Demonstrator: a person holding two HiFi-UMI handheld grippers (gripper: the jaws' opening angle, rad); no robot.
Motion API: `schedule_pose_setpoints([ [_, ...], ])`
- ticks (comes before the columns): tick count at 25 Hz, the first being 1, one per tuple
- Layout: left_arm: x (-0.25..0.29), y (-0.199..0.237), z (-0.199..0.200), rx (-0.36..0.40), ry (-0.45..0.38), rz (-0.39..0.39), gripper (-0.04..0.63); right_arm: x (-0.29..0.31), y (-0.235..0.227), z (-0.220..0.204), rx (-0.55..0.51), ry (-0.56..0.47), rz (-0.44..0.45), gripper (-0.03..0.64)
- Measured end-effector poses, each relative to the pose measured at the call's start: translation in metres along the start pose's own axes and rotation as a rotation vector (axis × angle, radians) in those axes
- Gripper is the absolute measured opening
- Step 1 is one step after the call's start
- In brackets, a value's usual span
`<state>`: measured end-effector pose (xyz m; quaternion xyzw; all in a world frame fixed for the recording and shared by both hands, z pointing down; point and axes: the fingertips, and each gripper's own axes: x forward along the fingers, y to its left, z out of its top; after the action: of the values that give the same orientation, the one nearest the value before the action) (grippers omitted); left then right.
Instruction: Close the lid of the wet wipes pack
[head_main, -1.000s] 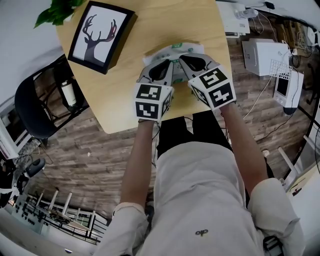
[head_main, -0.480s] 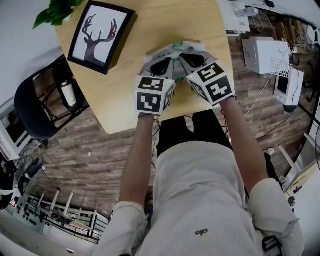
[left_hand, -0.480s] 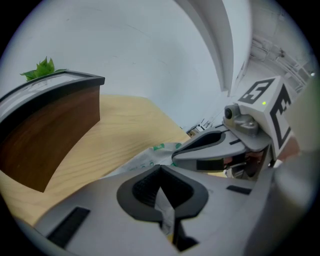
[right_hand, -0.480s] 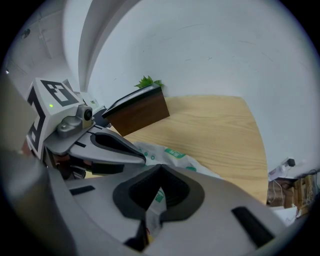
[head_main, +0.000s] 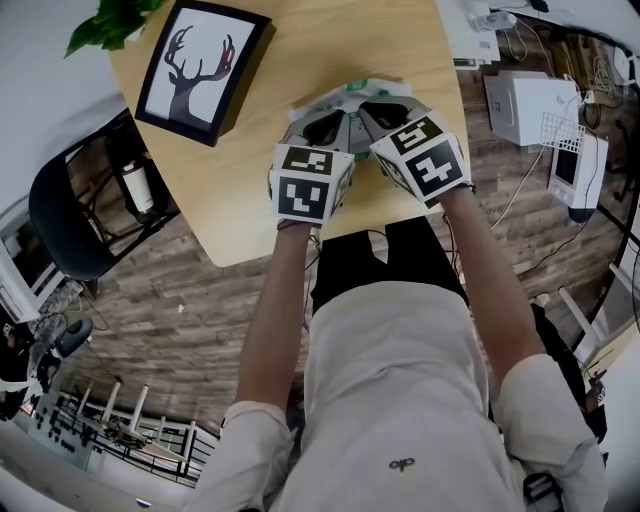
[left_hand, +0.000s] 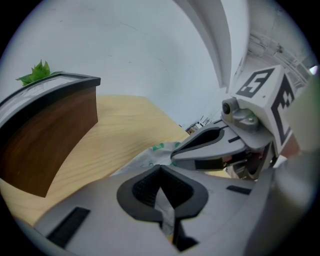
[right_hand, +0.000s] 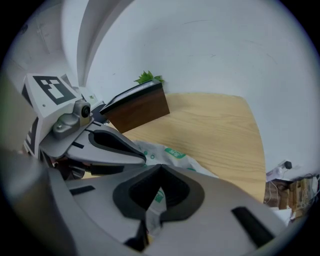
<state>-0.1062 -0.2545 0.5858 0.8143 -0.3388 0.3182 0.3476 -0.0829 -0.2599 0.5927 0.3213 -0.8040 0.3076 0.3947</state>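
Jaws together, the left tool (head_main: 335, 115) and right tool (head_main: 368, 104) appear to press the white, green-printed plastic wipes pack (head_main: 352, 90); next, probably firm the lid flat.

Bare tabletop (head_main: 330, 45) beyond wipes pack (right_hand: 165, 150): I have open passage there. Framed picture (head_main: 200, 70) blocks my far left, plant (head_main: 110, 22) behind it. Right table edge near.

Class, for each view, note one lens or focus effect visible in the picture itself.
Head view: fisheye bows the table edges and the floor planks; the light is even. Left gripper view: black corners ring the image, and the picture frame curves along its top edge. Right gripper view: same dark ring; the print on the wet wipes pack is too soft to read.
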Motion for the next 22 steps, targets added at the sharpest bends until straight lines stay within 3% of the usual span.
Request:
schedule_pose_setpoints([
  [8,-0.019,-0.008,0.002,0.025,-0.039,0.037,0.008,-0.020,0.013,0.003,0.029,-0.087,-0.020,0.000],
  [13,-0.044,-0.016,0.005,-0.012,-0.074,0.060,0.008,-0.054,0.018,0.006,0.083,-0.165,-0.012,0.000],
  [22,-0.102,-0.065,0.001,-0.031,-0.162,0.128,0.008,-0.136,0.032,-0.005,0.068,-0.310,-0.028,-0.002],
])
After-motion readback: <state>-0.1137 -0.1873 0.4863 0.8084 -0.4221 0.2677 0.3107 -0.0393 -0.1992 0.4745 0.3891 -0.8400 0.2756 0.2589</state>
